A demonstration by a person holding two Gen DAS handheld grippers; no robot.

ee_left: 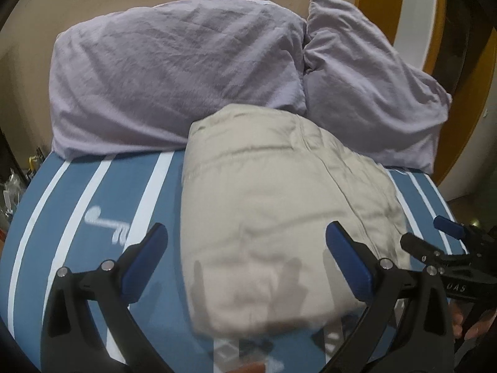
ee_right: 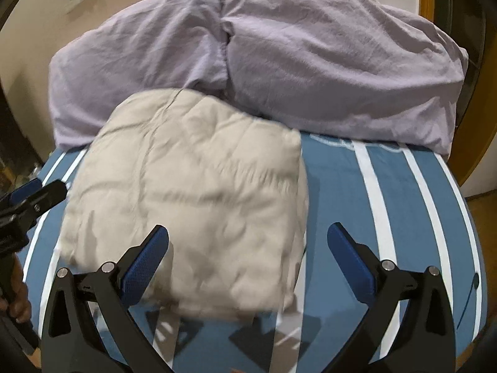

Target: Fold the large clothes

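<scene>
We are holding our left gripper (ee_left: 247, 242) wide open above the folded beige garment (ee_left: 279, 211), lying against lilac pillows (ee_left: 174, 71).

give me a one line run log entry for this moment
left gripper open | right gripper open | beige garment folded on bed

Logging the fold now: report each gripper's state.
Left gripper: open, holding nothing.
Right gripper: open, holding nothing; beige garment lies free.

Striped bedsheet (ee_right: 388, 192) free right of folded garment (ee_right: 186, 186); 2 pillows (ee_right: 326, 62) block behind.
</scene>
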